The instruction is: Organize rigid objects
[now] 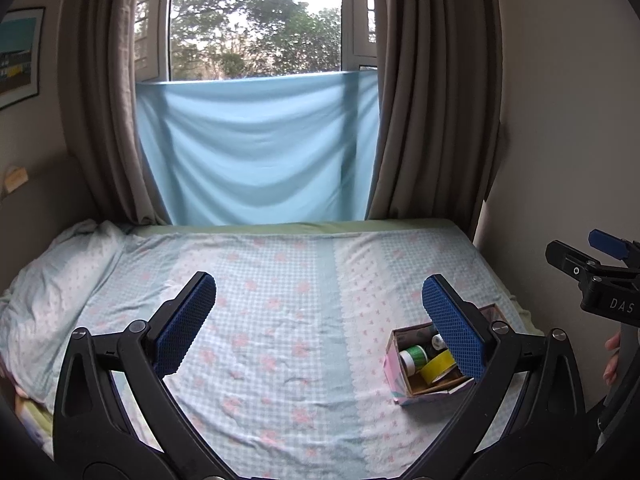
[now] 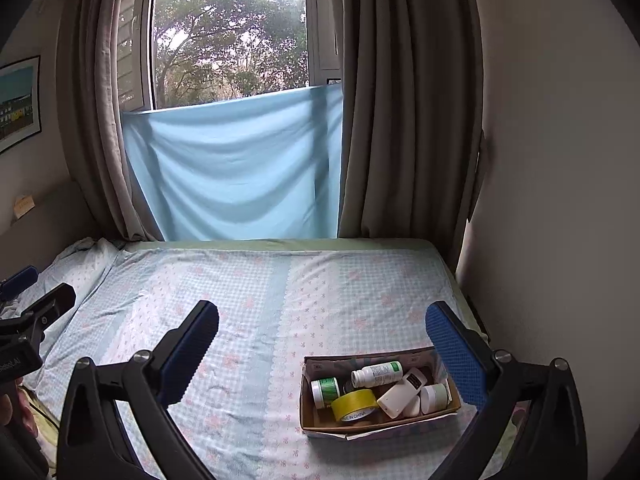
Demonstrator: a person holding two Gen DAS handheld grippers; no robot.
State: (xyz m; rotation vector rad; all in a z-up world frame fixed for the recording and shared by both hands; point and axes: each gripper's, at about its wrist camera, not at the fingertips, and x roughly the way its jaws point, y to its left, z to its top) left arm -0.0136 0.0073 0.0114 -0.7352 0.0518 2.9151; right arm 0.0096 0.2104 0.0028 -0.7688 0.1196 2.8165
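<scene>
The left gripper [image 1: 319,312], black-framed with blue textured pads, is spread wide with nothing between its fingers, held above the bed. The right gripper [image 2: 322,340], of the same build, is likewise spread wide and holds nothing. Just beside the right gripper's right finger, resting on the bed, lies a shallow open cardboard box with pink-patterned outer sides [image 2: 320,428]; in the left wrist view the same box sits partly behind the left gripper's right finger. Inside it lie a yellow roll of tape [image 2: 354,404], a small white jar with a green label [image 2: 325,391], a white bottle with a green and white label on its side [image 2: 378,373], a white rectangular device with a dark screen [image 2: 402,394] and a small frosted white jar [image 2: 434,397], crowded and touching one another. The bed carries a pale blue checked sheet with pink flowers [image 2: 248,320]. Beyond it hang a light blue cloth [image 2: 236,168] and brown curtains [image 2: 396,120] at the window.
</scene>
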